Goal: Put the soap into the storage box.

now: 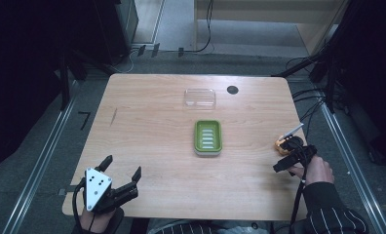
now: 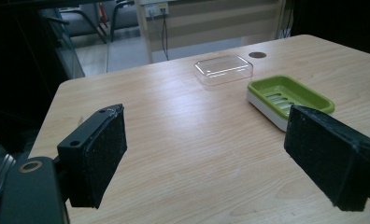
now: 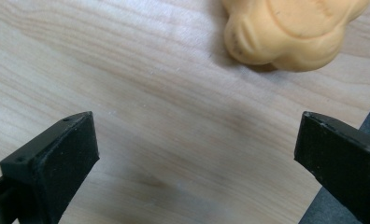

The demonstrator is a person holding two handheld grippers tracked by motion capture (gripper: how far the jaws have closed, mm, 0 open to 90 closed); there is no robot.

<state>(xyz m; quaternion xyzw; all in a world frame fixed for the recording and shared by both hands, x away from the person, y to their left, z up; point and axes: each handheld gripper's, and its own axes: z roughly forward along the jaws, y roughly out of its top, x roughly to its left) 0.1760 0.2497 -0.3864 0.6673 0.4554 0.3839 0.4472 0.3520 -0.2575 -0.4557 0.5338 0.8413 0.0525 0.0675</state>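
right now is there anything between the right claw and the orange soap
No. In the right gripper view, just bare wooden table lies between the open right claw and the orange soap.

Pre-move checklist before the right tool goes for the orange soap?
1. Right tool open: ok, jaws wide apart.
2. Nothing held between its jaws: ok.
3. Orange soap between the jaws: not ok, it lies ahead of them on the table.
4. Green soap dish empty: ok.
5. Clear lid off the dish: ok, it lies apart, behind it.
6. Left tool out of the way: ok, open at the near left corner.
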